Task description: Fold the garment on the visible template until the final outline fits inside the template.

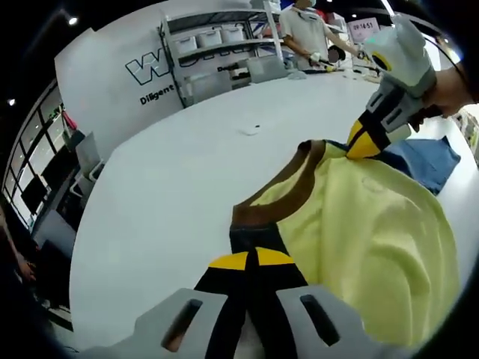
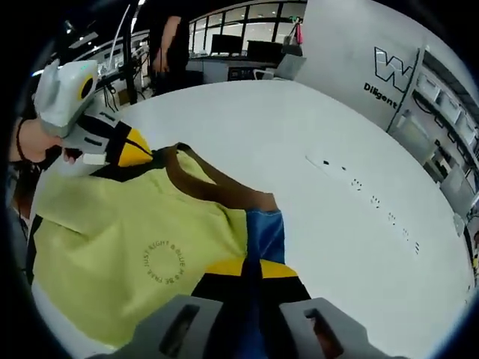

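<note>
A yellow T-shirt (image 1: 367,239) with a brown collar (image 1: 288,194) and blue sleeves (image 1: 430,161) lies partly lifted over the white table (image 1: 172,187). My left gripper (image 1: 251,260) is shut on the dark shoulder fabric just beside the collar. The right gripper (image 1: 364,143) pinches the shirt's other shoulder at the far end of the collar. In the right gripper view, the yellow T-shirt (image 2: 127,239) shows a round printed text, and my right gripper (image 2: 251,268) is shut on the blue shoulder (image 2: 266,232). The left gripper (image 2: 133,152) holds the far shoulder there.
A person (image 1: 303,30) stands at the table's far end beside shelving with bins (image 1: 217,41). A small object (image 1: 251,131) lies on the table. Another person (image 2: 168,37) stands past the table near desks. Small dark marks (image 2: 359,183) dot the table (image 2: 299,134).
</note>
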